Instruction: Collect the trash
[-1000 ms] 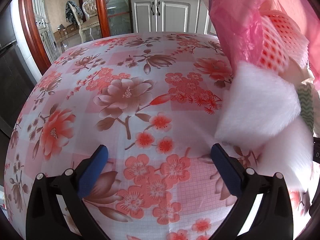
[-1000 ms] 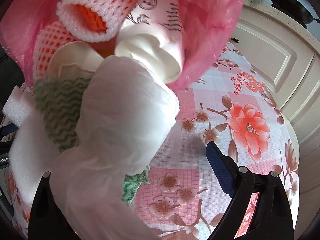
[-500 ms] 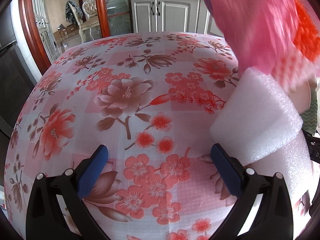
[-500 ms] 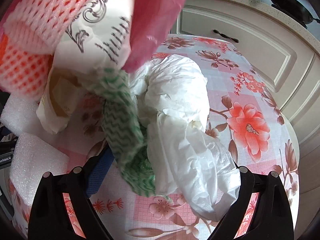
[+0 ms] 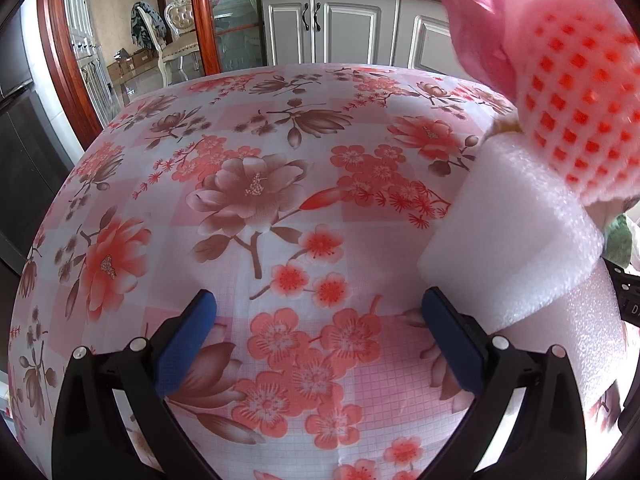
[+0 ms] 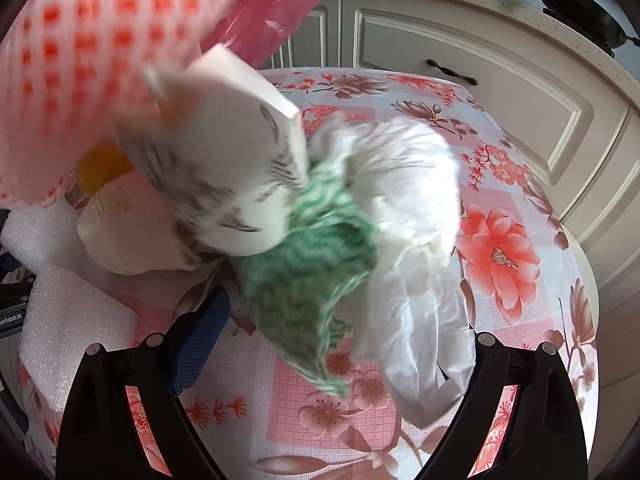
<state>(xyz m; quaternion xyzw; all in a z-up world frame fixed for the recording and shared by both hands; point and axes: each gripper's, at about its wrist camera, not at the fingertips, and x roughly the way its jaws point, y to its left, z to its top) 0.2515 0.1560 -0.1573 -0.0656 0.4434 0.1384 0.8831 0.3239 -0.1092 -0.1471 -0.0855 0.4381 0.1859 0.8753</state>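
In the left wrist view, my left tongs (image 5: 318,336) are spread wide and pinch nothing. Before them the flowered table (image 5: 248,200) is free up to its far round edge. At the right lie two white foam blocks (image 5: 516,236), one upon the other, the upper just beside my right finger. Above them hang a pink bag (image 5: 476,28) and one foam fruit net (image 5: 576,104), blurred.

In the right wrist view, my right tongs (image 6: 340,344) are also spread wide. The trash is in a heap on the table (image 6: 560,304): one green wavy cloth (image 6: 308,280) and one white plastic bag (image 6: 412,248), its long axis toward me, reach between the fingers. One printed paper cup (image 6: 236,160) is tilted and blurred. The table's right edge is close.
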